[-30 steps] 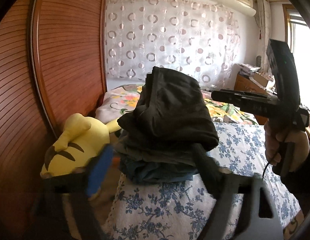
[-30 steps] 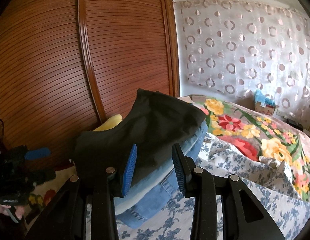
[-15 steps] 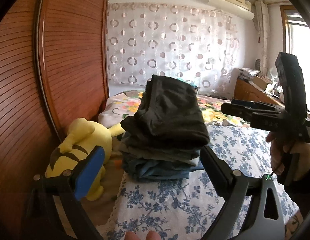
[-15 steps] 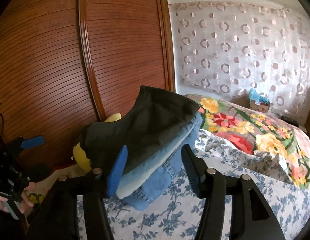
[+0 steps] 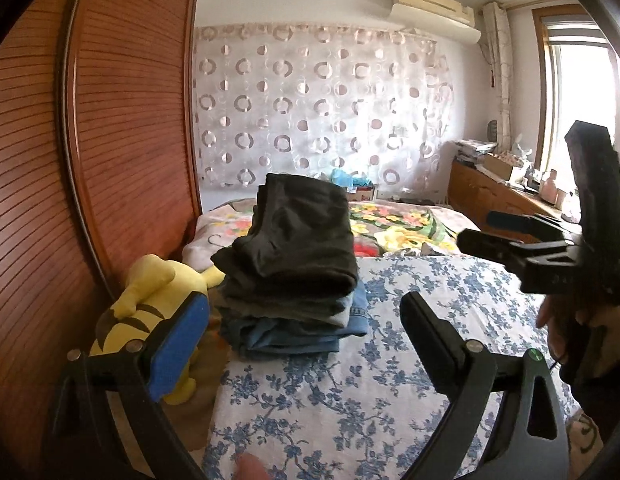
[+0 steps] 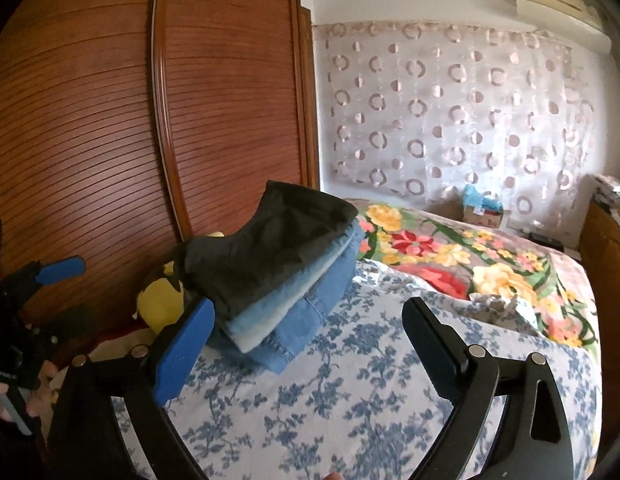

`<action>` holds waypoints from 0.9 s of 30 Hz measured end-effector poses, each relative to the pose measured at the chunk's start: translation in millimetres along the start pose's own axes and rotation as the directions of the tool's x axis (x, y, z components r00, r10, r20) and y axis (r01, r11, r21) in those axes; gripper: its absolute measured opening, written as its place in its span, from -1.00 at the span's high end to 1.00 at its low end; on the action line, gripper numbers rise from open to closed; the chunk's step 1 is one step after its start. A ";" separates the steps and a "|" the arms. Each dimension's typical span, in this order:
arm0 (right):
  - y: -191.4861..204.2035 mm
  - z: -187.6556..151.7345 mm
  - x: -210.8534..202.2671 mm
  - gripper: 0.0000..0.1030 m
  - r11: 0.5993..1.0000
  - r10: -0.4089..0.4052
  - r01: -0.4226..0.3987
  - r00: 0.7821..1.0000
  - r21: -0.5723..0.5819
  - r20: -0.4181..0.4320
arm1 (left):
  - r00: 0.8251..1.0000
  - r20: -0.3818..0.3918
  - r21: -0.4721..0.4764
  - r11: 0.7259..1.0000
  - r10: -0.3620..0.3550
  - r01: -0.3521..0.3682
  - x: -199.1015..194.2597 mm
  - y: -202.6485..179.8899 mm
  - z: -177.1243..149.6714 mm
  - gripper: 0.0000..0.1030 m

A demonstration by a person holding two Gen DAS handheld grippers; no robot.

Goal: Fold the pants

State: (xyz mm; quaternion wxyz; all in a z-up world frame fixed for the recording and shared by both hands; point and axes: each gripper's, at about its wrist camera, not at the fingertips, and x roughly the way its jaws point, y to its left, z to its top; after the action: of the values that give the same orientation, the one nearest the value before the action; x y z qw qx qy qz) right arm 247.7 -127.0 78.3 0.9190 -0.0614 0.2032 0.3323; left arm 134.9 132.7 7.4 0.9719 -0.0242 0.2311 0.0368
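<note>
**Folded pants on the stack, both grippers clear**

From the left wrist camera, we saw the dark folded pants [image 5: 298, 236] lying on top of a stack of folded clothes [image 5: 294, 320] on the bed [image 5: 350, 400], beside a yellow plush toy [image 5: 150, 312]. Our left gripper [image 5: 306, 340] hung short of the stack with its fingers released wide and nothing between them. The right gripper [image 5: 550, 256] stood off to the side above the bed, well apart from the pile; from this angle we could not tell how its fingers stood. The pants' long axis ran away from us toward the curtain [image 5: 322, 112], with the rounded fold edge nearest us.

From the right wrist camera, the pants [image 6: 270, 248] topped the same stack [image 6: 294, 304], their long axis running diagonally from lower left to upper right, the far end raised. Our right gripper [image 6: 306, 340] had its fingers spread apart and empty, near the stack but not touching. The left gripper [image 6: 42, 280] showed at the frame's edge.

We judged the fold essentially done. To finish well, we would draw both grippers straight back, avoiding the overhanging near edge, since a brush there could topple the leaning pile
</note>
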 end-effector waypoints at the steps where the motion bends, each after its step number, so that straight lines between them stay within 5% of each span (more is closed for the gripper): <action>1: 1.0 -2.8 -4.1 -0.86 1.000 -0.001 0.001 1.000 0.003 0.000 | 1.000 -0.011 0.002 1.000 -0.009 0.009 0.3 -3.4 -1.6 -0.87; 16: 10.2 -40.3 -67.7 -0.86 0.993 -0.078 0.075 0.996 0.086 0.031 | 0.995 -0.033 0.030 0.995 -0.099 0.100 -20.5 -52.9 -18.2 -0.87; 27: 20.5 -61.2 -105.3 -0.86 0.969 -0.212 0.205 0.977 0.138 0.034 | 0.986 -0.037 0.063 0.984 -0.163 0.165 -36.5 -92.0 -31.2 -0.87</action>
State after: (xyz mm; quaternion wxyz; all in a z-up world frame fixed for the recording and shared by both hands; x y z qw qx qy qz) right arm 141.0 -188.0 66.7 0.9555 -0.0127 0.1952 0.2210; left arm 96.1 36.8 -1.2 0.9681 -0.0118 0.2449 -0.0514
